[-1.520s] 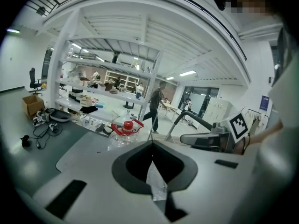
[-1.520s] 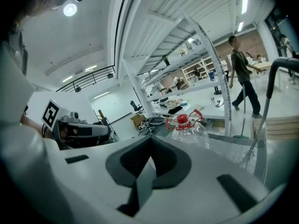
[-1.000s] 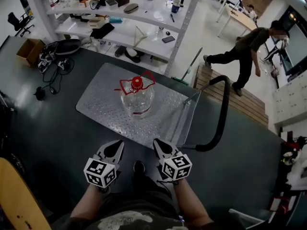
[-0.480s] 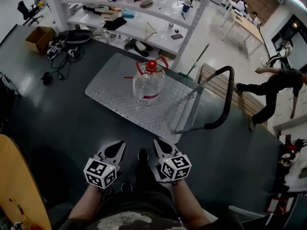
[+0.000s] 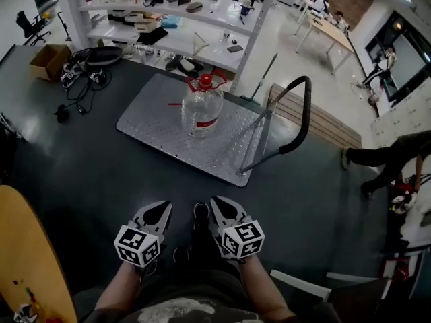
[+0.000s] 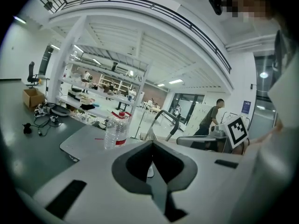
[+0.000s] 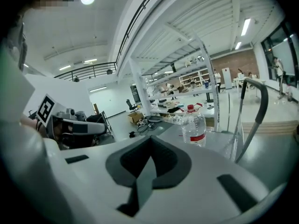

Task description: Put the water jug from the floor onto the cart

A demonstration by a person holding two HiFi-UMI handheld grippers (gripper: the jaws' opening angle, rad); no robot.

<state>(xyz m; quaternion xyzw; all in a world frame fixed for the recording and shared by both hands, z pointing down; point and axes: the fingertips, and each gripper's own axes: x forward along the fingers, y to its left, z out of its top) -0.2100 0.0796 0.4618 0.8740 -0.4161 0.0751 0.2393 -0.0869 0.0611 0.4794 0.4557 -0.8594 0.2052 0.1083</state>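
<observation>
The clear water jug (image 5: 201, 106) with a red cap and red handle stands upright on the cart's metal deck (image 5: 151, 123). It also shows in the left gripper view as the jug (image 6: 116, 132) and in the right gripper view as the jug (image 7: 194, 125). My left gripper (image 5: 163, 207) and right gripper (image 5: 217, 202) are held side by side close to my body, well short of the cart, above the dark floor. Both point toward the cart. The left gripper (image 6: 152, 146) and the right gripper (image 7: 150, 141) are shut with nothing in them.
The cart's black push handle (image 5: 300, 113) rises at its right end. Behind the cart stands a white shelf rack (image 5: 168, 19), with a cardboard box (image 5: 48, 60) and cables (image 5: 81, 79) at its left. A wooden pallet (image 5: 323, 123), a person (image 5: 390, 160) and a yellow board (image 5: 27, 254) are nearby.
The cart and jug now lie farther from me and from both grippers, which keep their place before my body. The person at the right has walked toward the lower right.
</observation>
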